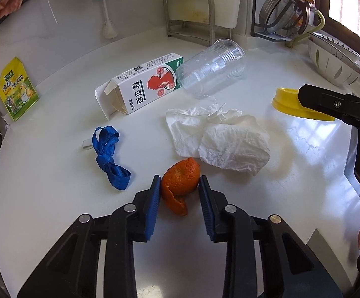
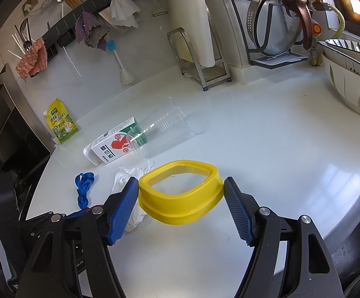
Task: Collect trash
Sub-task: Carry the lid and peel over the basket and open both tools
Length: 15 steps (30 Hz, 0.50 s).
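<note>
An orange peel (image 1: 181, 181) lies on the white counter between the fingers of my left gripper (image 1: 180, 182), whose pads touch or nearly touch it on both sides. Beyond it lie a crumpled white tissue (image 1: 227, 139), a white carton (image 1: 142, 84) on its side and a clear plastic cup (image 1: 212, 68) tipped over. My right gripper (image 2: 181, 186) is open around a yellow ring-shaped rim (image 2: 180, 193) that sits on the counter, with its fingers beside the rim's two ends. The carton (image 2: 112, 146), cup (image 2: 160, 129) and tissue (image 2: 130, 176) show behind it.
A knotted blue strap (image 1: 110, 159) lies left of the peel. A yellow sachet (image 1: 17, 89) leans on the back wall. Stacked bowls (image 2: 351, 74), a metal rack (image 2: 200, 57) and a pot-lid stand (image 2: 277, 29) stand at the back. The counter edge (image 2: 354, 193) curves on the right.
</note>
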Available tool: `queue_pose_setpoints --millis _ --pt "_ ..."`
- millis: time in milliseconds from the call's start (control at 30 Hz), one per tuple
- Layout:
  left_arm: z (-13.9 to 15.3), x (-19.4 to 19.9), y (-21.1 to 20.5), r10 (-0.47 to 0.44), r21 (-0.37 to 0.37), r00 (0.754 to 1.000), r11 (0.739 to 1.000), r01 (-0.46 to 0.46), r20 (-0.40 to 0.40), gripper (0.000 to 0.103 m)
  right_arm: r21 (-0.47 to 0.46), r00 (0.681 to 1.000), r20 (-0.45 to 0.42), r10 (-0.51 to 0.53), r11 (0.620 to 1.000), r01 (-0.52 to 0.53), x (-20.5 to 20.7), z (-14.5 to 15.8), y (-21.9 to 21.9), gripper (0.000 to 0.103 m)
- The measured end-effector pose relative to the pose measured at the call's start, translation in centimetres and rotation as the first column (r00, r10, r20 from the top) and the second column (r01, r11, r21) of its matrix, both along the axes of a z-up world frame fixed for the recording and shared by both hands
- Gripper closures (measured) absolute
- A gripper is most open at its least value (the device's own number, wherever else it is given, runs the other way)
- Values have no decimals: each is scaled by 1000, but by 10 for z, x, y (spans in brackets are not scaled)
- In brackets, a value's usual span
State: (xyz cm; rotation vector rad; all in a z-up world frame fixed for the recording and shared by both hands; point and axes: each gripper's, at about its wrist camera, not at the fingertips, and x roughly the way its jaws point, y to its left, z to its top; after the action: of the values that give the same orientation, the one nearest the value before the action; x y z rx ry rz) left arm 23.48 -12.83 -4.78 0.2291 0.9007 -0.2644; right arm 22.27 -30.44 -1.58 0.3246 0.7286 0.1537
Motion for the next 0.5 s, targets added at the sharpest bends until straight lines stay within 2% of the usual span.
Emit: queue_pose_setpoints --millis 133,500 --pt "0 -2 3 1 6 1000 1000 -1 9 79 -3 1000 1 1 1000 -1 0 0 1 35" --pt "17 -31 24 36 44 994 998 -41 104 80 -29 1000 22 14 999 -14 -9 2 10 35"
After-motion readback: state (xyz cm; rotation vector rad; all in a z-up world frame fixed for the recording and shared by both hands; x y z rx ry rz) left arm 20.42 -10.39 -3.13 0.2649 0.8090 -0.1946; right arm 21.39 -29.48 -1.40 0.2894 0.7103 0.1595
